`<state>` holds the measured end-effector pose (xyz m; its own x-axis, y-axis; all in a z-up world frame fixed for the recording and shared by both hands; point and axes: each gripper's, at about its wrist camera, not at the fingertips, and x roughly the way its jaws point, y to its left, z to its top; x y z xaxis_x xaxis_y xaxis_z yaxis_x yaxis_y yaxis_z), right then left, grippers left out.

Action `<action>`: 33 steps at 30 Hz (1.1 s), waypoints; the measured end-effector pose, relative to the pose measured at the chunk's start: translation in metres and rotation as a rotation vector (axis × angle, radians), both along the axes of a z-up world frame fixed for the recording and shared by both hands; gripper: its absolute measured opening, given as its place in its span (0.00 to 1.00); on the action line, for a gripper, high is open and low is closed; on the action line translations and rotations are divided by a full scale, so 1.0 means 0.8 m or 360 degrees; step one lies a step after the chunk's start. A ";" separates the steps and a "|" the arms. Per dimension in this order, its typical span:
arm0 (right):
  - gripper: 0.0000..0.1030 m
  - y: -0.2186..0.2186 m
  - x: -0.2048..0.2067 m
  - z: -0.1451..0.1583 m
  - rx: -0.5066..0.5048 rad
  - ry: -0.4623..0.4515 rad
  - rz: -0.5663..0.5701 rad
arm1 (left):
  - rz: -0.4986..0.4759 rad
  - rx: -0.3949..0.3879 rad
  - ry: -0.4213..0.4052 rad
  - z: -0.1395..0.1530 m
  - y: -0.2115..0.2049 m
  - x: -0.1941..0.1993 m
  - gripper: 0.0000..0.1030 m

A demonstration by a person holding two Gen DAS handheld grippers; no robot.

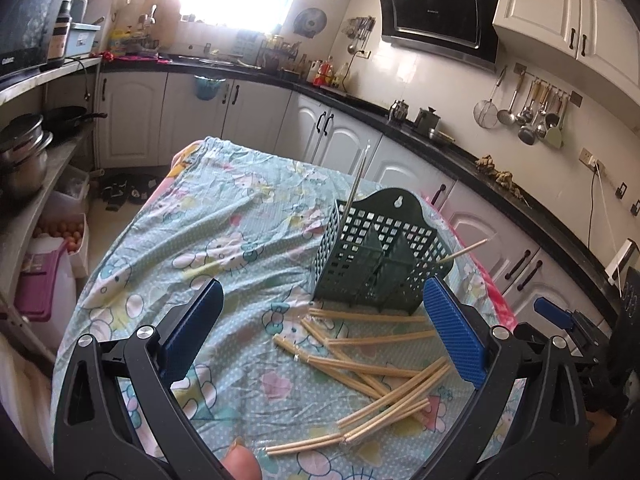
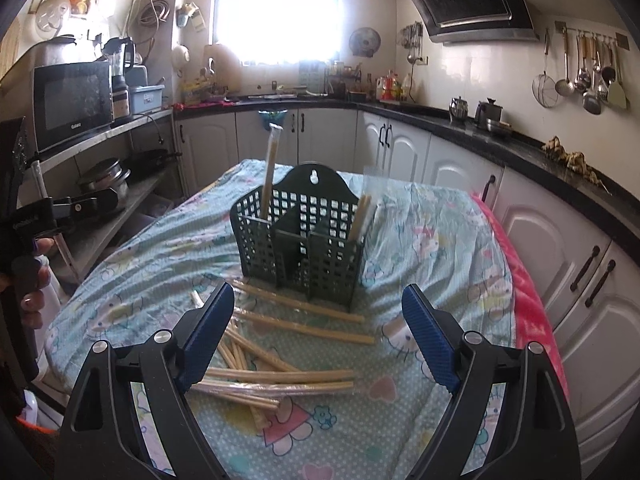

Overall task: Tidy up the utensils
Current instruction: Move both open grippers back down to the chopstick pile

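Observation:
A dark green slotted utensil holder (image 1: 380,252) stands on the cloth-covered table (image 1: 208,216); it also shows in the right wrist view (image 2: 300,240). One wrapped chopstick pair stands in its left compartment (image 2: 269,168) and another leans out of its right side (image 2: 360,216). Several wrapped wooden chopstick pairs (image 1: 372,368) lie scattered on the cloth in front of the holder, also in the right wrist view (image 2: 280,372). My left gripper (image 1: 324,328) is open and empty above the pile. My right gripper (image 2: 320,336) is open and empty, over the chopsticks.
White cabinets under a black counter (image 2: 520,148) run behind and to the right of the table. Shelves with pots (image 1: 24,148) and a microwave (image 2: 72,100) stand at the left. A pink blanket edge (image 2: 532,320) hangs at the table's right side.

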<state>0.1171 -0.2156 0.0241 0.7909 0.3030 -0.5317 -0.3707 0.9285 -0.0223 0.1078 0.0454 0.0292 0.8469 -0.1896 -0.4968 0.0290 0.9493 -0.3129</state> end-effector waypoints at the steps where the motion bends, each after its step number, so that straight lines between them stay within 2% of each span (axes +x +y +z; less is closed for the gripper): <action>1: 0.81 -0.002 0.000 -0.004 -0.0002 0.0010 -0.0005 | -0.0001 0.0003 0.0006 -0.002 -0.001 0.000 0.90; 18: 0.81 -0.016 0.030 -0.063 -0.0040 0.0196 -0.0105 | -0.0060 0.0056 0.0136 -0.057 -0.026 0.013 0.90; 26: 0.81 -0.027 0.043 -0.092 -0.0067 0.0295 -0.0146 | -0.0091 0.0044 0.0229 -0.093 -0.034 0.023 0.90; 33: 0.78 -0.034 0.053 -0.120 -0.0027 0.0455 -0.0143 | -0.0108 -0.0008 0.0318 -0.121 -0.032 0.032 0.90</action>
